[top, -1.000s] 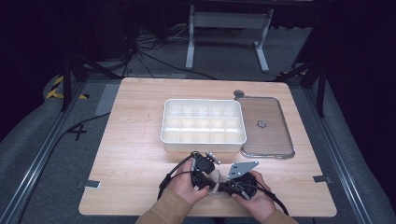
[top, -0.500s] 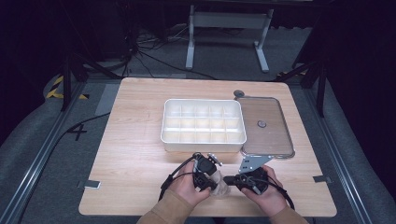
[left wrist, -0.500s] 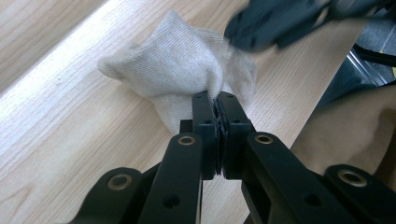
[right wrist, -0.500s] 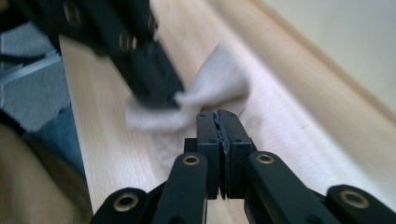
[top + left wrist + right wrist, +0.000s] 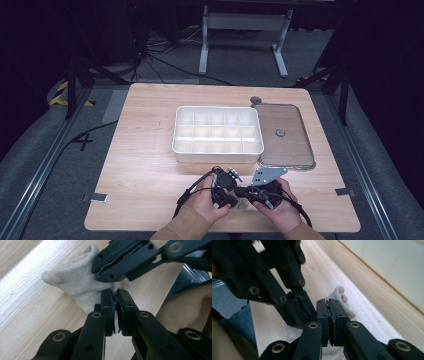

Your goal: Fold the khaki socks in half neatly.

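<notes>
A small beige knit sock lies crumpled on the wooden table near its front edge, between two hands. My left gripper pinches a thin fold of it. Its jaws have just been opening a little, and fabric still sits between the pads. My right gripper comes in from the opposite side, shut on another fold of the sock. In the high view the left gripper and the right gripper meet tip to tip. The sock's lower part is hidden under the jaws.
A white compartment box stands mid-table just beyond the hands. To its right lies a clear flat lid, with a small round piece at its far corner. A sleeve and a trouser leg are close below the table's edge.
Both hands stay at the table's front edge with the sock between them. The right hand has edged slightly to the right.
</notes>
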